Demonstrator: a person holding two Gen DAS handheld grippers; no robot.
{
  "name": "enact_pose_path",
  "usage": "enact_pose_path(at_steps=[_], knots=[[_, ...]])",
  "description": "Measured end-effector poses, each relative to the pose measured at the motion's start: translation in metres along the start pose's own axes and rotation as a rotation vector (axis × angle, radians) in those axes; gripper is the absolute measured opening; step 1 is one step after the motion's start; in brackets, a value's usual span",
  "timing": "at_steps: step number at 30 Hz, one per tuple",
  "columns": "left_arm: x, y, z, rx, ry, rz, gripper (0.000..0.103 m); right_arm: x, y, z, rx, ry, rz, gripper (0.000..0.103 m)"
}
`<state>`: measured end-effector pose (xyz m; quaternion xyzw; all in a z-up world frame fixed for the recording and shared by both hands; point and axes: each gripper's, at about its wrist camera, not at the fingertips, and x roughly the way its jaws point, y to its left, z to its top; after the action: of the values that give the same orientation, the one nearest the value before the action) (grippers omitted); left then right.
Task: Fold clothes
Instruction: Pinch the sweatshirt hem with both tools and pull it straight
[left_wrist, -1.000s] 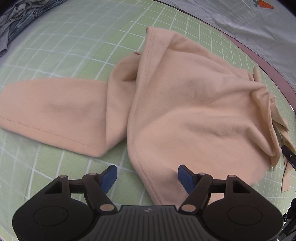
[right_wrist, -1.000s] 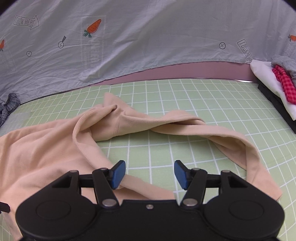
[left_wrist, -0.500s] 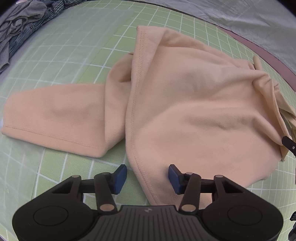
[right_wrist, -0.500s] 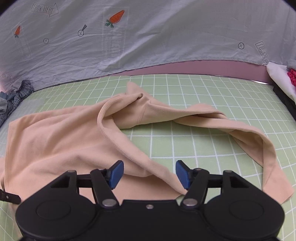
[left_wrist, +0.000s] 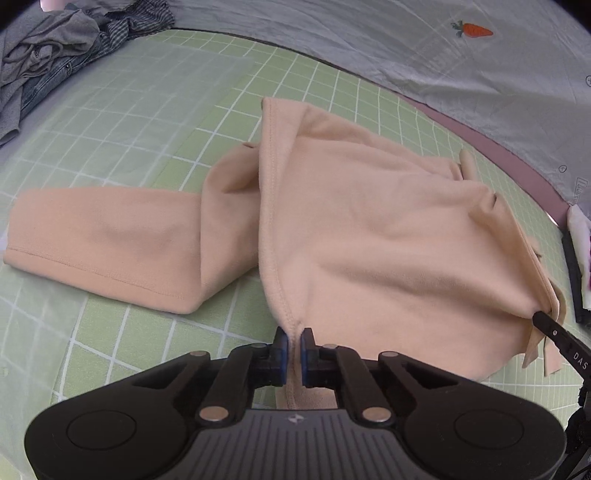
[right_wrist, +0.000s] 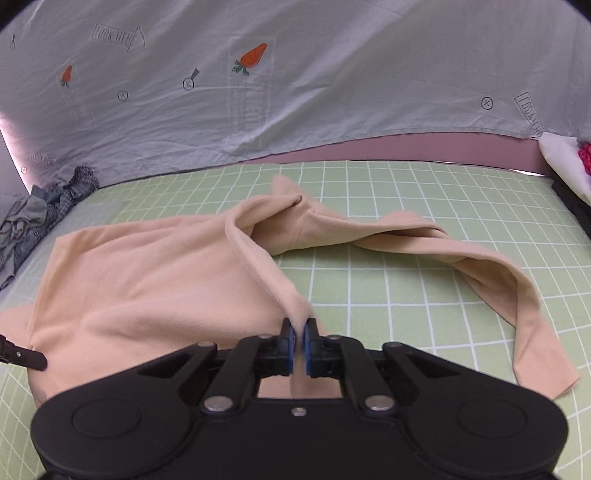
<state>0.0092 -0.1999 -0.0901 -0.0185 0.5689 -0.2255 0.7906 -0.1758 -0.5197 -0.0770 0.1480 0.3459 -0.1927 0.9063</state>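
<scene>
Left wrist: shirt (left_wrist: 388, 236) hem inside gripper (left_wrist: 294, 345).

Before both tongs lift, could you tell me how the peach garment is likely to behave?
The peach garment will probably sag between the left tongs and right tongs, since it bunches where pinched. Its loose sleeve looks likely to trail across the green mat. It seems light.

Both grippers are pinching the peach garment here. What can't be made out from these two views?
- Peach garment: near edge hidden by left gripper body, left wrist view.
- Same, behind right gripper, right wrist view.
- Clothes pile: cut off at frame edge, items unclear.
</scene>
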Motion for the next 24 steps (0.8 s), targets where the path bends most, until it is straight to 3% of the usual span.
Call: enact_pose_path(at_steps=[6,17,24], knots=[[-0.028,0.0,-0.024,-0.042,-0.032,-0.018,0.007,-0.046,0.0,-0.027,-0.004,0.0,0.011,0.005],[-0.028,0.011,-0.095,-0.032,0.085,0.073,0.007,-0.085,-0.001,-0.104,-0.042,0.175,0.026,0.003],[-0.013,0.018,-0.105,-0.057,0.136,0.113,0.008,-0.081,-0.008,-0.127,-0.05,0.265,0.021,0.003]])
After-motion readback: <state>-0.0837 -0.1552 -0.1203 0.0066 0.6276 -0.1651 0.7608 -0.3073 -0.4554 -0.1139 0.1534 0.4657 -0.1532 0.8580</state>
